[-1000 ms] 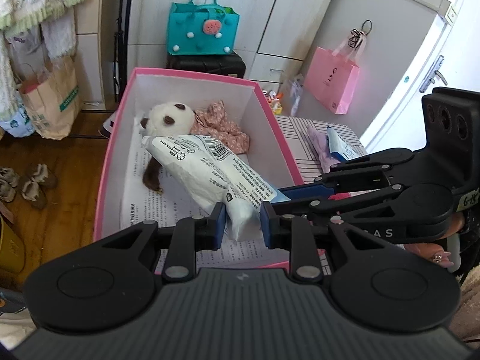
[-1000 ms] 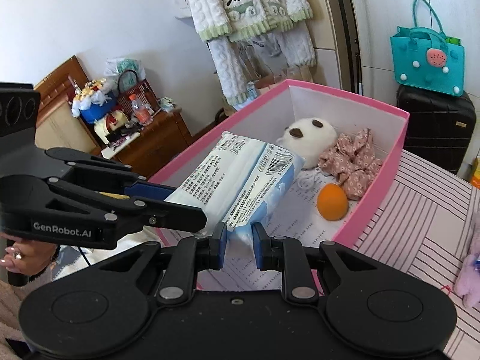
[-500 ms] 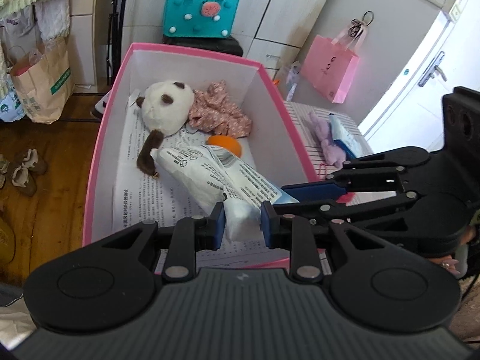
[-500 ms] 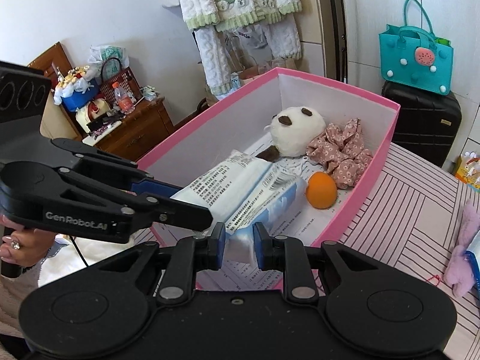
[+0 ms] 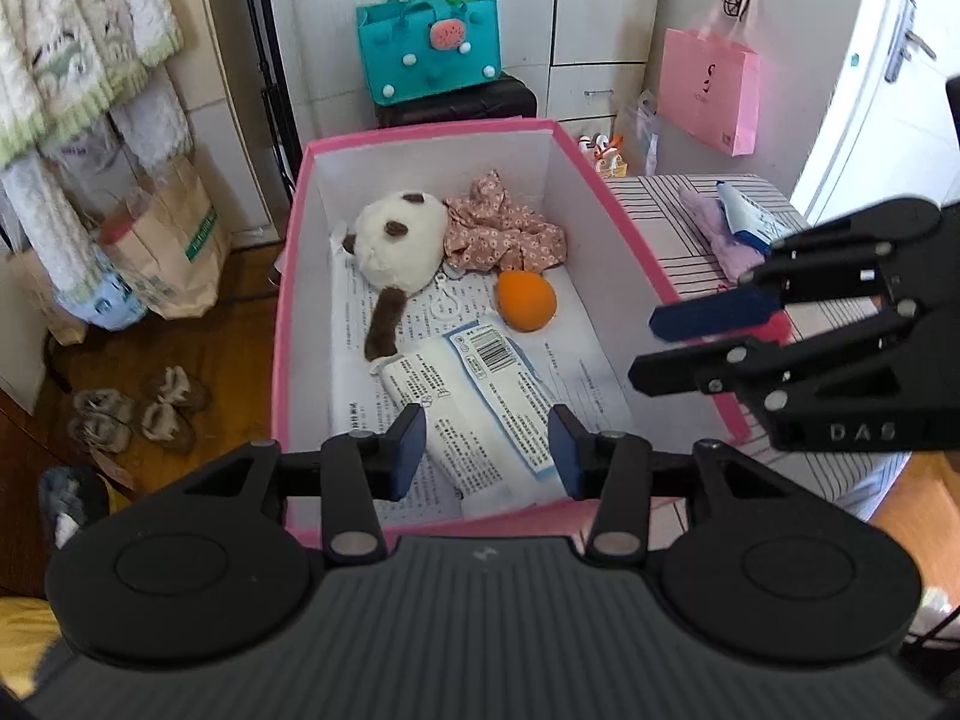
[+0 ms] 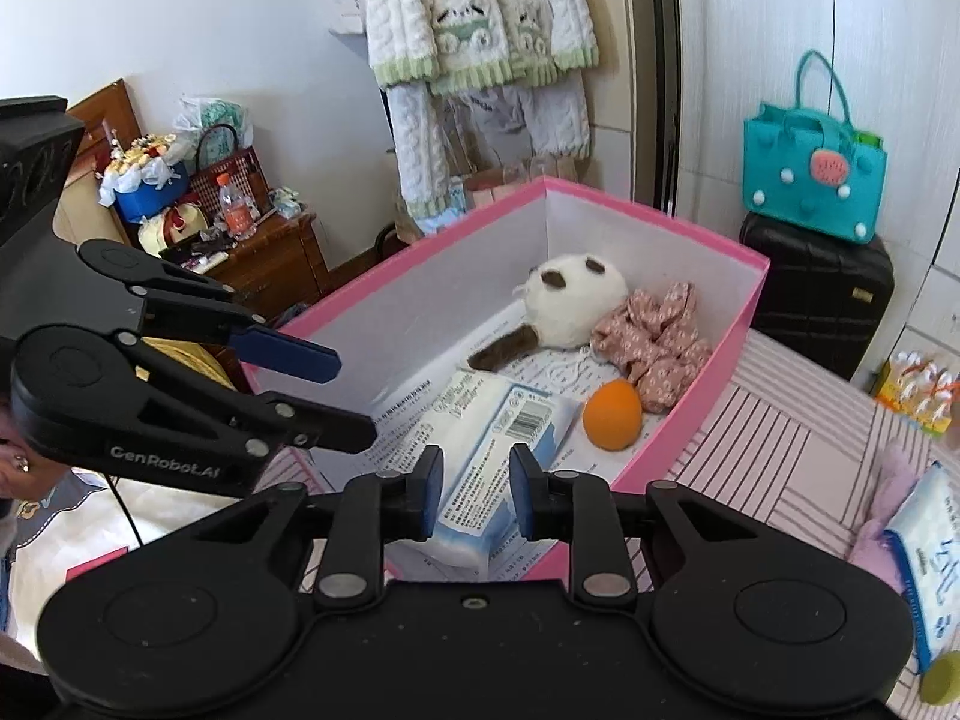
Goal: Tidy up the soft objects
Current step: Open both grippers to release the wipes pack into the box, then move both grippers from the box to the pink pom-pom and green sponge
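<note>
A white and blue tissue pack (image 5: 480, 408) lies flat on the floor of the pink box (image 5: 288, 276), near its front wall; it also shows in the right wrist view (image 6: 498, 450). Behind it lie a white panda plush (image 5: 399, 240), a pink floral cloth (image 5: 504, 228) and an orange ball (image 5: 527, 301). My left gripper (image 5: 489, 450) is open above the pack's near end. My right gripper (image 6: 471, 483) is open too, just above the pack. Both are empty.
On the striped table (image 5: 672, 222) right of the box lie a lilac soft toy (image 5: 720, 234) and a second tissue pack (image 6: 927, 546). A teal bag (image 5: 429, 51) sits on a black case behind the box. A pink bag (image 5: 708, 90) hangs at the right.
Both grippers held the tissue pack over the box, lowered it in, then opened and let it go. It now lies on the box floor.
</note>
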{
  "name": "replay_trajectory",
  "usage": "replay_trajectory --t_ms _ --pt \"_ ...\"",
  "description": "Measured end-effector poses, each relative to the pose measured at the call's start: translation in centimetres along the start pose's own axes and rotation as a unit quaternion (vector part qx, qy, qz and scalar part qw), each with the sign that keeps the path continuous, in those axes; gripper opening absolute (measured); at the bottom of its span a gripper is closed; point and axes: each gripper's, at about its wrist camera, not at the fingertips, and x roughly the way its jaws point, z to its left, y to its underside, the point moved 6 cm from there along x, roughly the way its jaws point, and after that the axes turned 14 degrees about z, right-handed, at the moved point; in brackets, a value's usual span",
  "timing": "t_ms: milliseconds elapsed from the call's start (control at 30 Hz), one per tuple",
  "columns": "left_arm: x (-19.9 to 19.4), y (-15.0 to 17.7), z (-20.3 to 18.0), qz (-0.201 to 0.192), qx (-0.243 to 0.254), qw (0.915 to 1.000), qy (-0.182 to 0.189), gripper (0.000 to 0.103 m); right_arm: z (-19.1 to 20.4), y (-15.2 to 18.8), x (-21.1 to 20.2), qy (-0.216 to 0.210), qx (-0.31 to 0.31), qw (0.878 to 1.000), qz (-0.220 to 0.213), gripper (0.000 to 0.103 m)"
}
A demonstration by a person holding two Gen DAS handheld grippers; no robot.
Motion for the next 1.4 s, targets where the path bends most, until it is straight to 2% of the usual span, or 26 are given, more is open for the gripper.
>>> replay_trajectory --t_ms 567,933,1067,1233,1400 --pt "-7.2 3.1 -4.5 -0.040 0.036 0.9984 -0.015 0.055 3.3 3.3 -8.4 0.011 -0.055 0.996 -0.069 0.046" --pt "-9.1 4.9 -8.8 -0.074 0.078 0.9942 0.009 0.061 2.5 7.7 -12.1 0.032 -0.060 0.993 -0.095 0.051" --pt "-8.8 5.5 -10.0 -0.082 0.075 0.9934 0.031 0.061 1.2 9.7 -13.1 0.042 -0.043 0.993 -0.098 0.055" --pt "-7.7 5.7 -12.1 -0.082 0.074 0.9904 0.083 0.062 -1.2 12.5 -13.9 0.054 -0.016 0.994 -0.096 0.059" --pt "-5.6 5.2 -14.0 -0.071 0.078 0.9875 0.117 0.062 -2.9 15.1 -14.1 0.063 -0.003 0.993 -0.100 0.070"
